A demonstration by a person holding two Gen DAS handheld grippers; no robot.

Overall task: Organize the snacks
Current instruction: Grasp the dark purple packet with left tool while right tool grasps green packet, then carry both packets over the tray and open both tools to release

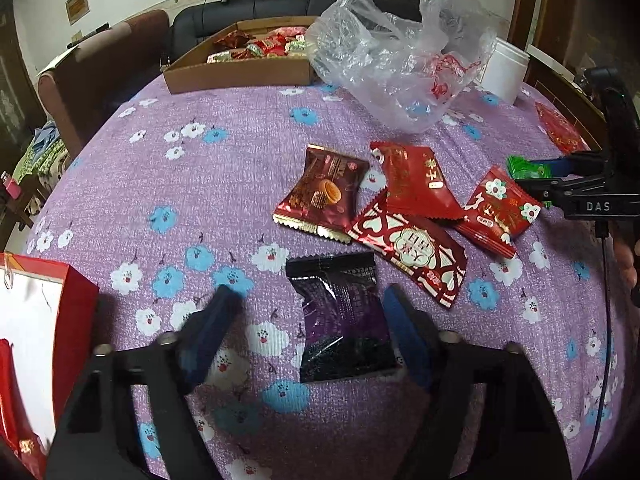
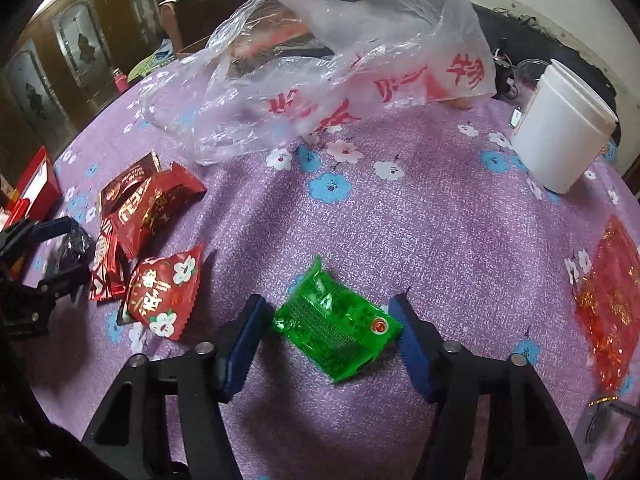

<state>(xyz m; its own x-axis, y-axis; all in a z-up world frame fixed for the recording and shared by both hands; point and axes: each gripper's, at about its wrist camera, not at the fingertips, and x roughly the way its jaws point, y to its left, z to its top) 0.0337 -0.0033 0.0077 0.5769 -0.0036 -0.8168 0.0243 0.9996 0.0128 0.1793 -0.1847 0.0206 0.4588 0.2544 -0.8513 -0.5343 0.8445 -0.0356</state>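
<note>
A: Starting at the left, what's on the table?

B: A red box [image 1: 60,320] sits at the left edge of the purple flowered tablecloth [image 1: 180,184]. Next to it the left gripper [image 1: 312,332] has its jaws apart around a dark purple snack packet [image 1: 340,320]. The right pad is against the packet's edge; the left pad is clear of it, so nothing is clamped.

A: And further right?

B: A cluster of red snack packets [image 1: 400,208] lies just beyond, some overlapping. Behind them a cardboard tray [image 1: 240,76] holds more snacks, with a crumpled clear plastic bag [image 1: 400,60] beside it.

A: The other gripper?

B: The right gripper [image 2: 328,336] straddles a green snack packet [image 2: 340,324] lying flat on the cloth. Its jaws are apart; I can't tell whether the pads touch the wrapper. A white tub [image 2: 560,132] stands far right.
</note>
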